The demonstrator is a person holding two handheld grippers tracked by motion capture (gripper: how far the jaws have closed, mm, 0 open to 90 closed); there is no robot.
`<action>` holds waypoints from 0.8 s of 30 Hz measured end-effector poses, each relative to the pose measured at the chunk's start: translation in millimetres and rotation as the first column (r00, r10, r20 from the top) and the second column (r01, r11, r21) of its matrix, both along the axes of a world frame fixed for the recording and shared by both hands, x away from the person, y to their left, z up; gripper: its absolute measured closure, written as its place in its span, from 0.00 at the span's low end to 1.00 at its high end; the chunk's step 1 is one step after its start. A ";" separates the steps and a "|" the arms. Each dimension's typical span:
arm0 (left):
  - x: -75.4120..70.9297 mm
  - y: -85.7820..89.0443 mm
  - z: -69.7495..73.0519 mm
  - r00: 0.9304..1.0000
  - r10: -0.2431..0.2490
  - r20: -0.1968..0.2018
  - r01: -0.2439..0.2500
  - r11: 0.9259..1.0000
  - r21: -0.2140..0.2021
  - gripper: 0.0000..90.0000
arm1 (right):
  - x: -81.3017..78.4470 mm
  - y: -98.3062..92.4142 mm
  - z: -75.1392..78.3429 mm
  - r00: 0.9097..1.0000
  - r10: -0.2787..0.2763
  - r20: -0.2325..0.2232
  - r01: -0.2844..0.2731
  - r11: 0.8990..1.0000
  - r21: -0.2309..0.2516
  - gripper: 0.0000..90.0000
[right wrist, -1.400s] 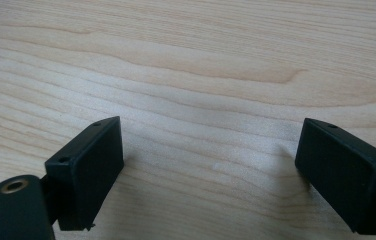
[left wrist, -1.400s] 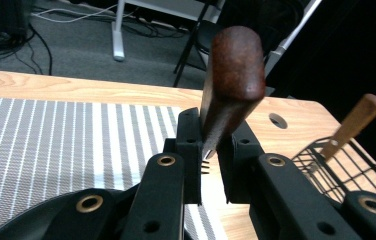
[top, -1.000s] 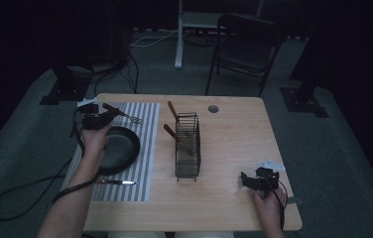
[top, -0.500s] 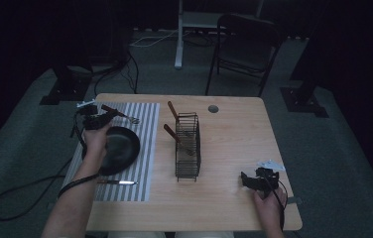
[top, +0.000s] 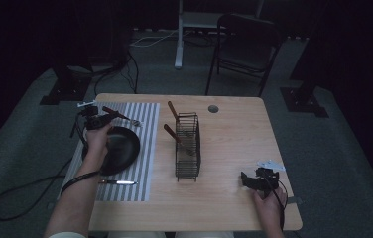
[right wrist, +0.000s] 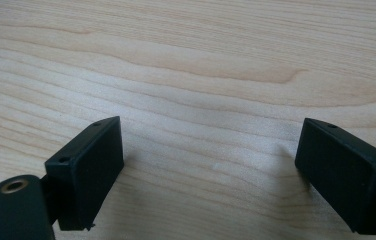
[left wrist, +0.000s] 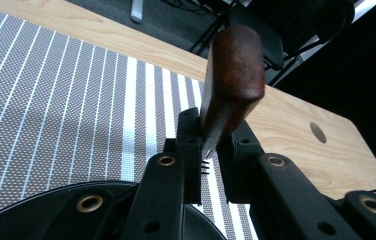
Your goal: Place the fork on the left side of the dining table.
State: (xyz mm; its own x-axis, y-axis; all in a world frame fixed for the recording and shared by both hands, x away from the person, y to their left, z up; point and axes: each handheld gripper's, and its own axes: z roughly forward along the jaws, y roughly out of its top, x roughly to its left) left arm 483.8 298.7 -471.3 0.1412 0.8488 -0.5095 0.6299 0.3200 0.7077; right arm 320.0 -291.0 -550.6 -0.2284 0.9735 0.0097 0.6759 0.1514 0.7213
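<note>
A fork with a dark brown wooden handle (left wrist: 233, 70) is clamped between the jaws of my left gripper (left wrist: 208, 135), its metal tines peeking out below the pads. In the high view the left gripper (top: 104, 119) hangs low over the far left part of the striped mat (top: 142, 148), just beyond the black pan (top: 122, 148), with the fork's handle (top: 116, 114) sticking out to the right. My right gripper (top: 248, 179) rests near the table's front right corner. Its jaws (right wrist: 208, 150) stand wide apart over bare wood, with nothing between them.
A black wire caddy (top: 187, 148) stands mid-table with two brown-handled utensils (top: 172, 110) leaning in it. A slim metal utensil (top: 117, 182) lies on the mat's near end. A round cable hole (top: 213, 108) is at the table's far edge. A chair (top: 246, 39) stands beyond.
The left gripper has sunk a little toward the mat with the fork still in it. The right gripper has stayed where it was.
</note>
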 end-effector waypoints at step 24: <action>7.1 23.5 -27.8 0.996 0.065 -0.055 -0.071 0.991 -0.116 0.83 | 0.0 0.0 0.0 1.000 0.000 0.000 0.000 1.000 0.000 0.13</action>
State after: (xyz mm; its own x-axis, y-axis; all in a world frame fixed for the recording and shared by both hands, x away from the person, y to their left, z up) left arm 490.9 322.2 -499.1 0.0566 0.7890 -0.6118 0.6378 0.4429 0.6302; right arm 320.0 -291.0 -550.6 -0.2283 0.9735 0.0100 0.6760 0.1511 0.7213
